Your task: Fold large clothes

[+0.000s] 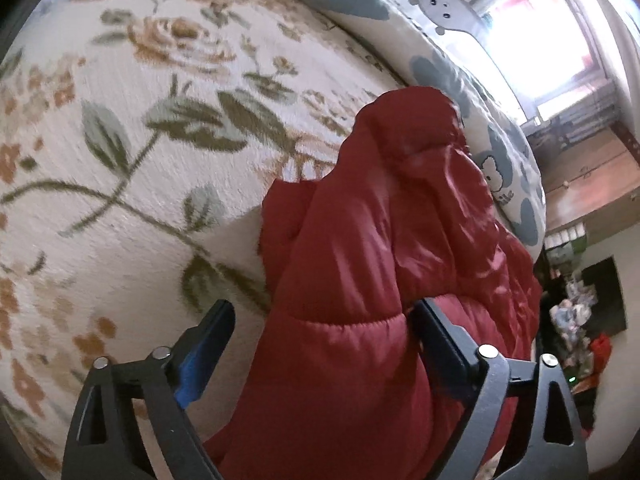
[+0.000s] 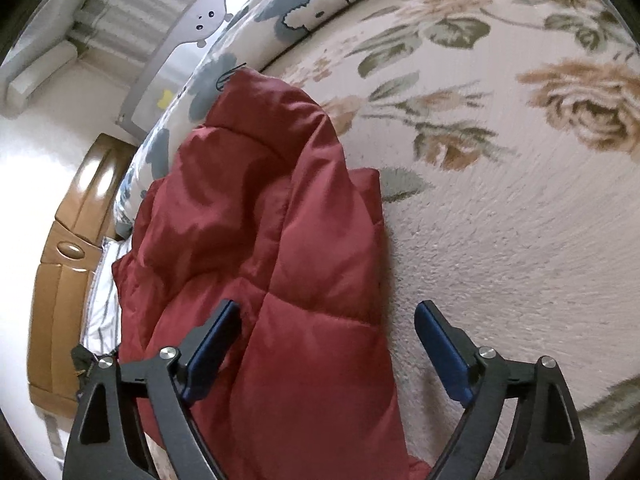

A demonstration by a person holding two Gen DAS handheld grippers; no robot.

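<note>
A red quilted puffer jacket (image 1: 380,248) lies bunched on a cream floral blanket (image 1: 140,160). My left gripper (image 1: 324,320) is open, its jaws wide apart, with a puffy fold of the jacket between them; the right finger (image 1: 436,332) touches the fabric. In the right wrist view the jacket (image 2: 272,248) lies flatter, folded lengthwise. My right gripper (image 2: 328,320) is open over its right edge: the left finger (image 2: 220,328) is above the jacket, the right finger (image 2: 436,336) above the blanket (image 2: 500,220).
A white quilt with blue cartoon prints (image 1: 500,128) (image 2: 248,40) lies rolled along the far side of the jacket. A wooden headboard (image 2: 68,264) and striped sheet (image 2: 100,320) are at the left. A bright window (image 1: 552,40) and room clutter (image 1: 572,312) are beyond.
</note>
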